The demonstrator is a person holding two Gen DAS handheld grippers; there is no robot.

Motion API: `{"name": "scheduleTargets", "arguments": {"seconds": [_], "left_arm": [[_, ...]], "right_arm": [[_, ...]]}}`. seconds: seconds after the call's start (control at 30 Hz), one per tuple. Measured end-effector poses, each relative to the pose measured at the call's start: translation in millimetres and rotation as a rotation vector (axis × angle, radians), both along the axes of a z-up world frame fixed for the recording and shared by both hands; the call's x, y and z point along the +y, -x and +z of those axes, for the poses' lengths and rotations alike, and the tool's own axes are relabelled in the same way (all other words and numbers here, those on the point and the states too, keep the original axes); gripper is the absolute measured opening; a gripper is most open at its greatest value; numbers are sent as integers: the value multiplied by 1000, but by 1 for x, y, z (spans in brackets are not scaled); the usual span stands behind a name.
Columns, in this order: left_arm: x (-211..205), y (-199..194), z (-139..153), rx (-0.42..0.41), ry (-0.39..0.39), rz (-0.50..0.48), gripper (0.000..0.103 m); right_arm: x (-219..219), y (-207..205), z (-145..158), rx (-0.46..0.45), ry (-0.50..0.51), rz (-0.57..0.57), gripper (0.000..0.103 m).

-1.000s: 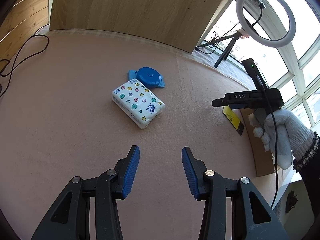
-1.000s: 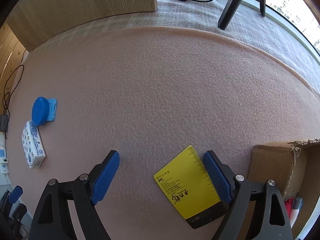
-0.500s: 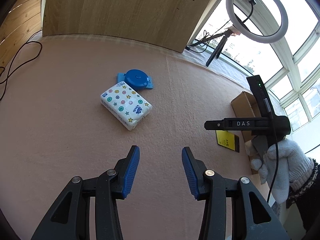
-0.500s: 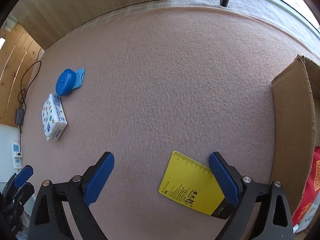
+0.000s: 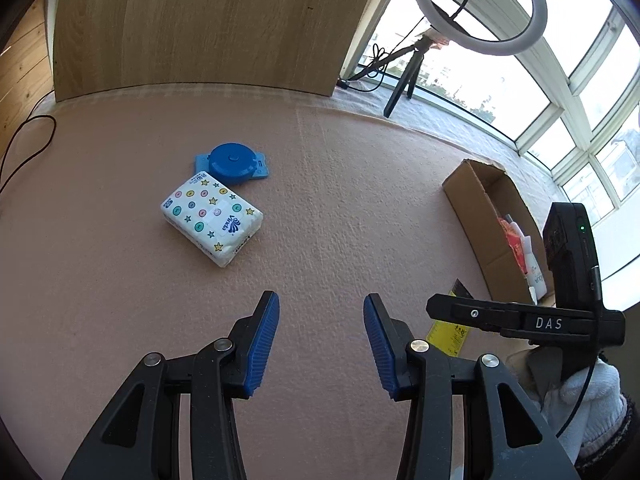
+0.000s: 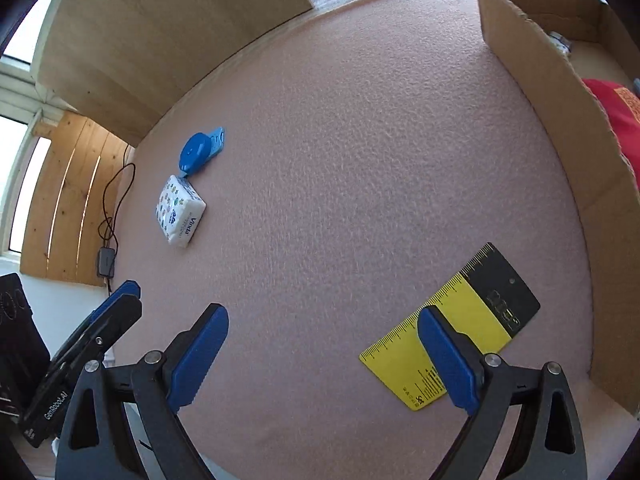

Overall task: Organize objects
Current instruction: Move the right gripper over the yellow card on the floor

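A white tissue pack (image 5: 212, 218) printed with stars and dots lies on the pink felt, touching a round blue tape measure (image 5: 233, 163) behind it. Both also show in the right wrist view: the tissue pack (image 6: 180, 211) and the tape measure (image 6: 199, 152). My left gripper (image 5: 320, 342) hovers open and empty, well short of the pack. A yellow and black ruler card (image 6: 452, 330) lies flat beside the cardboard box (image 6: 560, 128). My right gripper (image 6: 324, 356) is open and empty, its right finger (image 6: 448, 360) overlapping the card's edge in view.
The open cardboard box (image 5: 486, 216) at the right holds red and white packets. A ring light on a tripod (image 5: 478, 4) stands at the far window edge. A wood panel (image 5: 200, 24) backs the surface. A black cable (image 6: 116, 200) runs at the left. A gloved hand (image 5: 580, 396) holds the right gripper.
Both grippers have pulled back and swung, so the box now shows in both views. The yellow card has shifted from between the right gripper's fingers to under its right finger.
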State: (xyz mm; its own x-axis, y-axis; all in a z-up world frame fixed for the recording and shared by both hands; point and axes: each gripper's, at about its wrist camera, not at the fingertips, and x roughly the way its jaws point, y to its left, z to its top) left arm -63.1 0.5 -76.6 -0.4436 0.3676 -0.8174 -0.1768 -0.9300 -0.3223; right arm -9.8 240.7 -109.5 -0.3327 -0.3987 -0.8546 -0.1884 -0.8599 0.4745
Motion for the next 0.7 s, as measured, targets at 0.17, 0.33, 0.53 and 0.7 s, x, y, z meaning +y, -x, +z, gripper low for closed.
{"name": "scheduleTargets", "arguments": {"seconds": [0.17, 0.33, 0.53, 0.7], "left_arm": [[32, 2, -13, -26, 21, -131, 47], [63, -2, -21, -41, 33, -225, 47], [62, -6, -17, -33, 33, -232, 47], [38, -6, -11, -25, 31, -193, 47]], "right_arm": [[15, -22, 4, 35, -49, -98, 89], [24, -25, -13, -2, -42, -196, 78], [27, -22, -23, -10, -62, -258, 78], [24, 0, -23, -14, -86, -241, 78]]}}
